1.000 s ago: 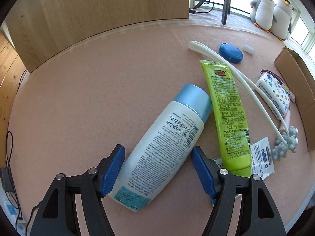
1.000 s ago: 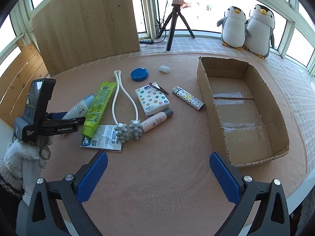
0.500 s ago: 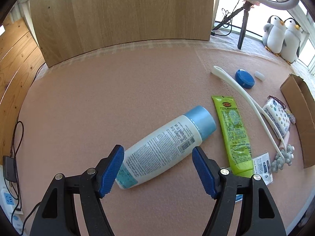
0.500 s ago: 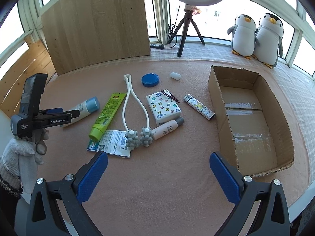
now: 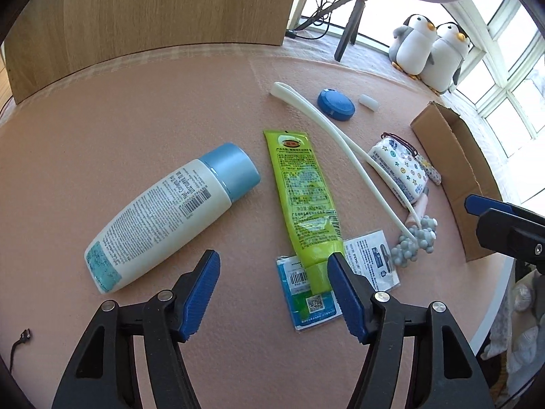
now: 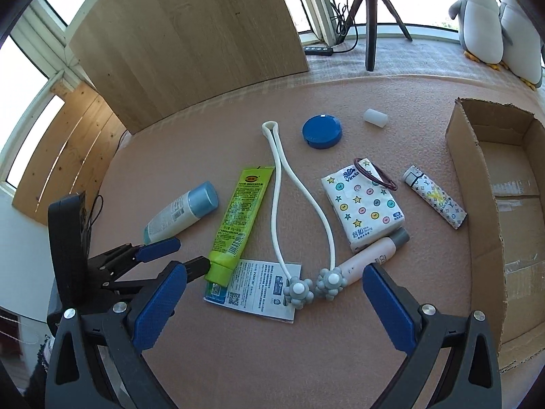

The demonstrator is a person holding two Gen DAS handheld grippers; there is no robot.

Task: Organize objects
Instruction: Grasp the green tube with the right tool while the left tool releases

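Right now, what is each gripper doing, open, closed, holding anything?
Left gripper: open, holding nothing, its right finger beside the green tube.
Right gripper: open, holding nothing, above the table.

Flat printed blue-and-white sachet: upper left corner hidden under the cap end of the lime-green squeeze tube, right edge under the grey knobbed massager balls; small print unreadable. In the left wrist view the right blue pad of the left gripper covers part of it and the tube's cap. Brown open cardboard box: far side cut by the frame edge. Two plush grey-and-white penguins: the right one cropped. Pale pink cylindrical bottle with grey cap: base hidden behind the massager balls. Right gripper only partly in left wrist frame.
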